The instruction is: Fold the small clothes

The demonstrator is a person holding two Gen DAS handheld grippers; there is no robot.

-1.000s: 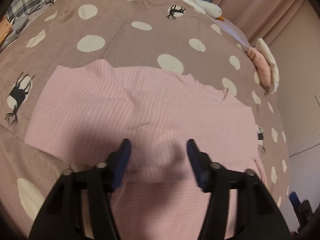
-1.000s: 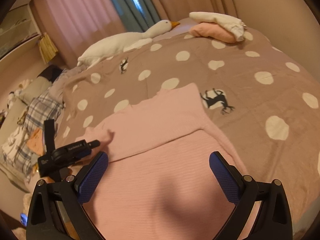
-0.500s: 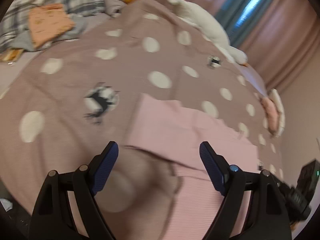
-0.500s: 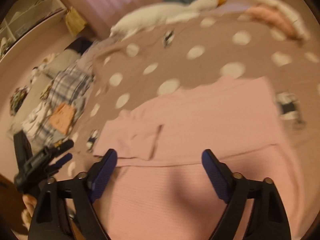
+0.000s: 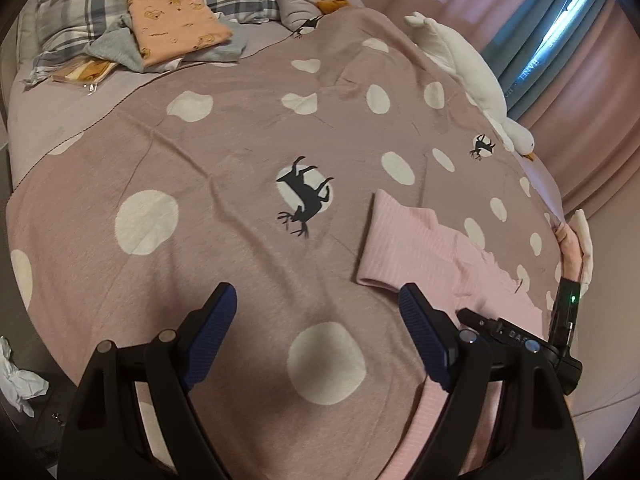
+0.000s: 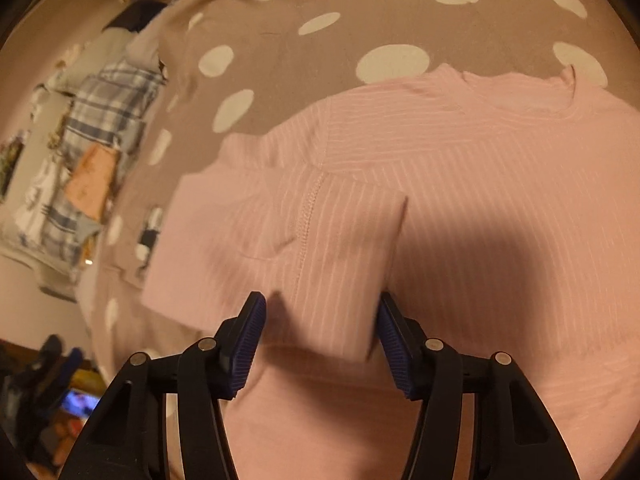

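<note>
We see the pink striped shirt (image 6: 460, 184) lying flat on the dotted blanket (image 5: 224, 240) that covers the bed. In the right wrist view it fills most of the frame, its neckline toward the far edge and one sleeve (image 6: 288, 236) folded inward across the body, a stitched seam running down that fold. Our right claw (image 6: 320, 344) hangs just above the near edge of the folded sleeve with its jaws moderately apart and nothing between them; the blue pads (image 6: 250, 340) frame the cloth, though we cannot tell whether they touch it (the picture is somewhat blurred there).

In the left wrist view our left claw (image 5: 320, 340) stands wide, holding nothing, over bare blanket and a white dot, with the shirt (image 5: 424, 256) off to its right, one sleeve end reaching toward a black deer print (image 5: 306, 196). The shirt's edge passes just beside the right-hand finger. The black body of the other gripper's handle (image 5: 560, 332) shows at the far right.

Farther off we see a white stuffed goose (image 5: 468, 72) along the blanket's edge by the curtains (image 5: 560, 92), and a peach printed garment (image 5: 176, 24) lying folded on plaid pillows (image 5: 100, 4) at the head of the bed.
</note>
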